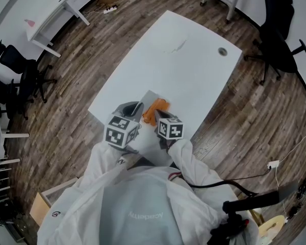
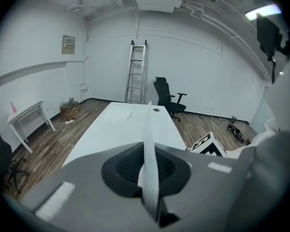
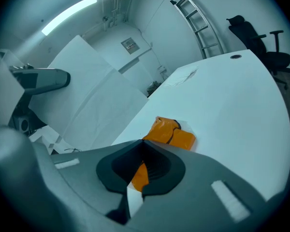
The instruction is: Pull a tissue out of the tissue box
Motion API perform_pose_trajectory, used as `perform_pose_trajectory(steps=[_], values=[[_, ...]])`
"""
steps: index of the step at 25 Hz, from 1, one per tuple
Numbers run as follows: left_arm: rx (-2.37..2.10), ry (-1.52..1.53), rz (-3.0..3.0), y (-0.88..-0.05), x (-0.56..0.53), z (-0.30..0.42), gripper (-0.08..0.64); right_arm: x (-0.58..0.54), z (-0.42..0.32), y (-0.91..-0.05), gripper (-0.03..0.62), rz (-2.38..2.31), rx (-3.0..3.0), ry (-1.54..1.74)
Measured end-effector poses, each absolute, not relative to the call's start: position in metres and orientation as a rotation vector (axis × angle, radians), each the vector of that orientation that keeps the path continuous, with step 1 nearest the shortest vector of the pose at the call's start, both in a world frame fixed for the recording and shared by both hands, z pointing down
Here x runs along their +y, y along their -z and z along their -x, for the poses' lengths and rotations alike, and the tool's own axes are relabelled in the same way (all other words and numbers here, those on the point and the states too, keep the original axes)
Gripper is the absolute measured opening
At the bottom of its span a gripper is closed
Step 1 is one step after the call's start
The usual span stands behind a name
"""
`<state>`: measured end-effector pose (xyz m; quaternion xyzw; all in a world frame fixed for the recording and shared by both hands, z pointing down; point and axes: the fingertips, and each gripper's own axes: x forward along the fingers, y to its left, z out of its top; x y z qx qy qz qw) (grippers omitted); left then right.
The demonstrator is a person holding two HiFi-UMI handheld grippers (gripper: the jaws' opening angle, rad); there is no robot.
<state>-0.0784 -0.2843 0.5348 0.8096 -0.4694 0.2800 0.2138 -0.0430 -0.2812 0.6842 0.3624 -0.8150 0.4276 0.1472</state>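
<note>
Left gripper (image 2: 150,170) pinches a thin white tissue sheet (image 2: 149,134) while the right gripper (image 3: 137,172) pins the pack.

Its grey jaws are closed tight on the sheet's edge, which stands upright between them and seems lifted so the paper draws up and clear of its wrapper. The right gripper's jaws are clamped on the near end of the soft orange plastic tissue pack (image 3: 176,135), probably to anchor so light a pack against the pull. That pack lies at the near edge of the long white table (image 1: 188,60), just ahead of both marker cubes. From the right gripper view the tissue spreads broad and slanted to the left; whether its lower edge has left the pack, I cannot tell.
</note>
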Motion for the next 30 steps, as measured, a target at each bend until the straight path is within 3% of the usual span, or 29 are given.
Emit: perform_pose_trajectory(steps=[30], values=[[-1.513,-0.815,-2.276,-0.529,-0.248,0.087,0.0,-0.233,-0.035,-0.634,0.002,-1.171,-2.414,-1.087]])
